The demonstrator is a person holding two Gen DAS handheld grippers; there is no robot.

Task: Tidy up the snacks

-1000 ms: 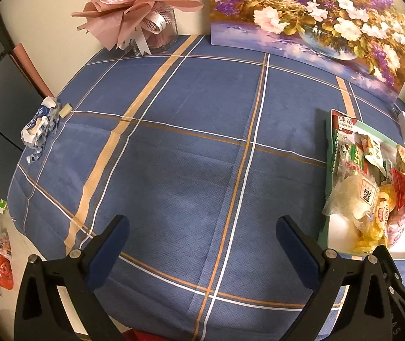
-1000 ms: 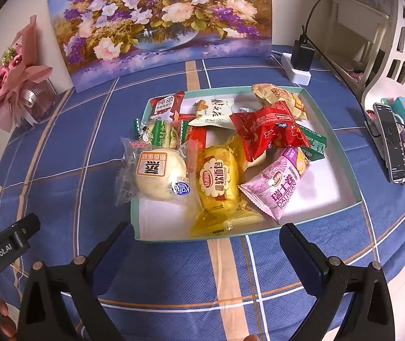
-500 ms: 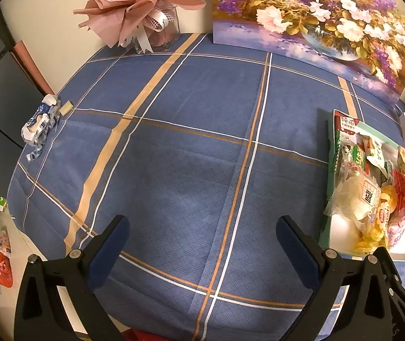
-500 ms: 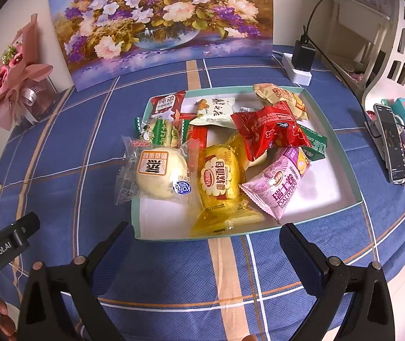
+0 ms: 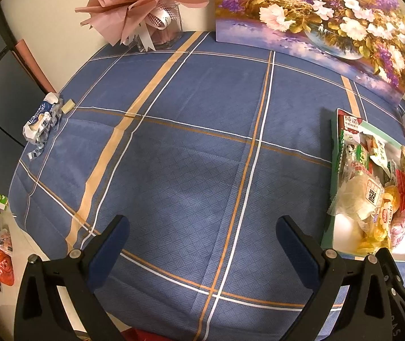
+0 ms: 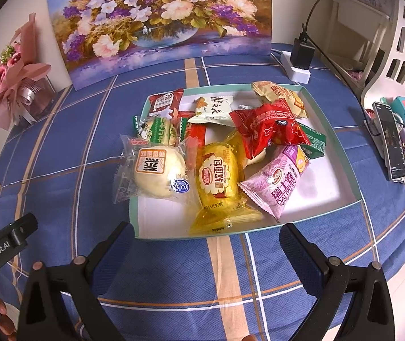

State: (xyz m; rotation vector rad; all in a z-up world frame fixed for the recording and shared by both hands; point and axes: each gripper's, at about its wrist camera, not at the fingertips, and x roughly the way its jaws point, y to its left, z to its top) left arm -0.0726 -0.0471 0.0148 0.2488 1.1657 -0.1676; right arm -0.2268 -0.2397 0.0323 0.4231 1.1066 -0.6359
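A shallow teal-edged box on the blue checked tablecloth holds several wrapped snacks: a round white bun, a yellow bread pack, a purple roll pack, a red pack. My right gripper stands open just in front of the box's near wall, nothing between its fingers. In the left wrist view the same box sits at the far right. My left gripper is open over bare cloth, well left of the box.
A flower painting leans on the wall behind the box. A pink bouquet stands at the back left. A crumpled blue-white wrapper lies at the table's left edge. A charger block and a phone sit to the right.
The left wrist view has shifted slightly, so the bouquet and painting sit a little lower and the box further right. The right gripper and the snacks have barely moved.
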